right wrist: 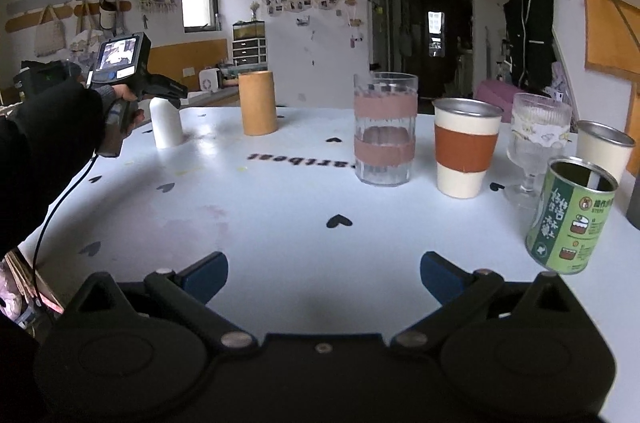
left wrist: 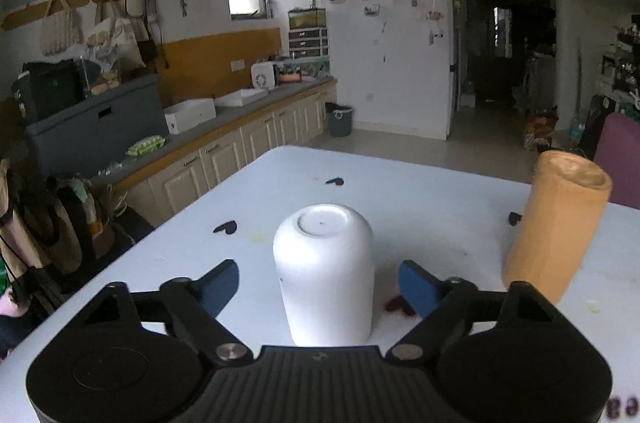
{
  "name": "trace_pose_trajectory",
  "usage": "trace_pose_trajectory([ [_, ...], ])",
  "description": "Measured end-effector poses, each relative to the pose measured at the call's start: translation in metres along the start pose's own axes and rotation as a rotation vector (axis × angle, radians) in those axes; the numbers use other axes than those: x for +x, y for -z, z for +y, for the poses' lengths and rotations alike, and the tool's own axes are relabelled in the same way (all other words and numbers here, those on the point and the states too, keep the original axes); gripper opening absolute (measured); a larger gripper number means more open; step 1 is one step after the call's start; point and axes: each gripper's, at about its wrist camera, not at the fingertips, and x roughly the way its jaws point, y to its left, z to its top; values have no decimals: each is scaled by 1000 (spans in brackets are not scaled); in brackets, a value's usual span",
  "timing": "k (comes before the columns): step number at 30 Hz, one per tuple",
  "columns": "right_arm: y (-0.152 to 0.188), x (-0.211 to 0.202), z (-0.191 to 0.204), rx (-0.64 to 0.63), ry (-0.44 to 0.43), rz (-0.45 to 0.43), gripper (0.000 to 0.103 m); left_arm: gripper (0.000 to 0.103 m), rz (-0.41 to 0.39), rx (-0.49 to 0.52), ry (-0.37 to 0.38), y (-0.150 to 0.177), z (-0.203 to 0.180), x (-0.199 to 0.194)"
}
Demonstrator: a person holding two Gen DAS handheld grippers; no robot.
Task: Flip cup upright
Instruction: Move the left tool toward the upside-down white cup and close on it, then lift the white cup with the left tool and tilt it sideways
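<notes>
A white cup (left wrist: 325,273) stands upside down on the white table (left wrist: 432,219), its base facing up. My left gripper (left wrist: 320,283) is open, its blue fingers (left wrist: 218,285) on either side of the cup with a gap on each side. In the right wrist view the same cup (right wrist: 166,123) stands at the far left, with the left gripper (right wrist: 170,91) just above and beside it. My right gripper (right wrist: 324,273) is open and empty, low over the near part of the table.
An orange cylinder cup (left wrist: 556,223) stands right of the white cup, also visible in the right wrist view (right wrist: 258,101). A taped glass (right wrist: 385,129), an orange-banded cup (right wrist: 466,147), a stemmed glass (right wrist: 536,147), a green tin (right wrist: 570,215) and a cream cup (right wrist: 604,151) stand on the right.
</notes>
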Motion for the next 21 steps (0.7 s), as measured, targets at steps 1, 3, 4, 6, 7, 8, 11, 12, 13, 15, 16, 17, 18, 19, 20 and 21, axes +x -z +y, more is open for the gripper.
trace_pose_trajectory([
  [1,0,1,0,-1,2,3,103,74,7,-2,2,-1,-1,4],
  [3,1,1,0,-1,6,4,103,61,29,-5,7,0,0,8],
  [4,0,1,-1,1,9,5,103,53,37,-10,18,2,1,9],
  [6,-1,1,-1,6,16,8,103,52,34,6,16,6,0,3],
  [7,-1,2,-2,8,17,9,103,52,31,11,20,8,0,1],
  [8,-1,1,-3,11,14,8,103,52,33,14,32,11,1,-5],
  [11,-1,1,-4,19,5,6,103,51,36,29,70,20,1,-20],
  [12,0,1,-4,21,1,6,103,51,37,40,90,24,0,-28],
  [13,0,0,-5,22,-3,5,103,51,37,58,114,30,-2,-38],
  [15,-1,-1,-5,28,-7,4,103,51,34,117,158,41,-10,-60],
  [16,0,-2,-5,30,-9,2,103,51,29,151,184,47,-15,-72],
  [17,0,-4,-5,32,-10,-1,103,51,25,184,213,54,-21,-85],
  [18,0,-5,-5,33,-11,-4,103,51,21,215,243,60,-26,-98],
  [19,0,-7,-4,33,-11,-9,103,51,15,241,272,67,-32,-111],
  [20,0,-10,-4,34,-11,-15,103,51,8,261,304,74,-36,-124],
  [21,0,-12,-4,35,-11,-21,103,51,7,274,336,81,-41,-137],
])
